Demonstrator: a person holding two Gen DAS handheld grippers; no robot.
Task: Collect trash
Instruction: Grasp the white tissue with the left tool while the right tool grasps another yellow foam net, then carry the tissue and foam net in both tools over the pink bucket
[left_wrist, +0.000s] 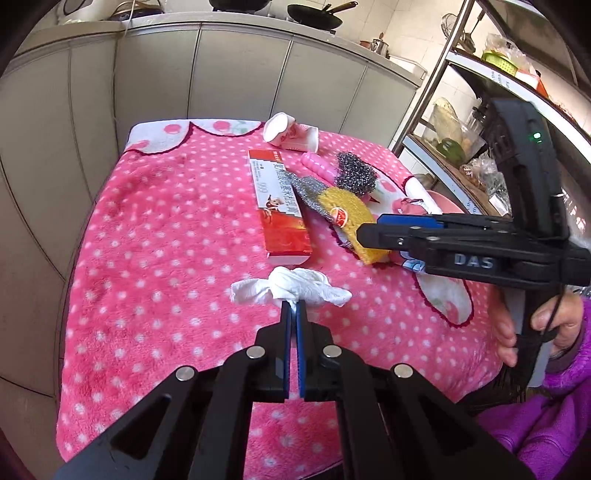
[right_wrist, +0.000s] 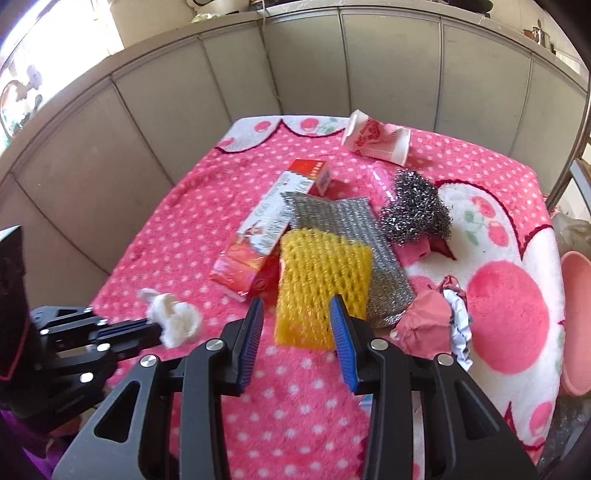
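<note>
My left gripper (left_wrist: 294, 303) is shut on a crumpled white tissue (left_wrist: 291, 288) on the pink polka-dot cloth (left_wrist: 166, 236); the tissue also shows in the right wrist view (right_wrist: 175, 319). My right gripper (right_wrist: 297, 302) is open, its fingers on either side of the near end of a yellow foam net (right_wrist: 321, 280), just above it. Beyond lie a red and white carton (left_wrist: 277, 199), a silver mesh cloth (right_wrist: 343, 229), a steel wool ball (right_wrist: 415, 214), a crushed paper cup (left_wrist: 290, 132) and a crumpled pink wrapper (right_wrist: 428, 317).
A pink bowl (right_wrist: 578, 325) sits at the table's right edge. A metal shelf rack (left_wrist: 461, 110) with jars and bags stands to the right. Grey cabinets (left_wrist: 147, 92) run behind and left of the table. A pink tube (left_wrist: 317, 166) lies by the steel wool.
</note>
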